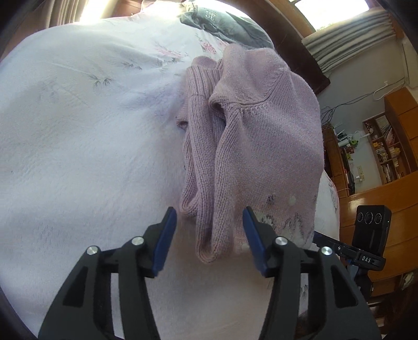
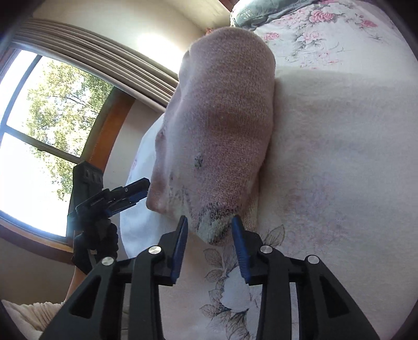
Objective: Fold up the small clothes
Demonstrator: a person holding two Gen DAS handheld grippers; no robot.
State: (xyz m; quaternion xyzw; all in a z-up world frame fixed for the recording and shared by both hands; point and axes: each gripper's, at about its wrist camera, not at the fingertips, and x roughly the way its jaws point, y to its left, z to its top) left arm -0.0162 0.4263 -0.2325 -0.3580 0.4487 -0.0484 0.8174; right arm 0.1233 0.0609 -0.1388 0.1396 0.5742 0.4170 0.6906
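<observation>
I judge this the regrasp stage; the pink knitted sweater (image 1: 250, 146) lies bunched on the floral bedsheet (image 1: 78, 130), partly folded; my left gripper (image 1: 209, 235) stands wide, its jaws straddling a sleeve cuff, gripping nothing; my right gripper (image 2: 209, 232) stands wide about the patterned hem; next I should close on both, then lift. Only the left view shows the ribbed sleeves; only the right shows the window (image 2: 52, 125).

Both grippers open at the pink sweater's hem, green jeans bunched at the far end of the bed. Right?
Not quite: the far garment is grey, not green, per the left wrist view. Left gripper and right gripper are open at the pink sweater's hem.
</observation>
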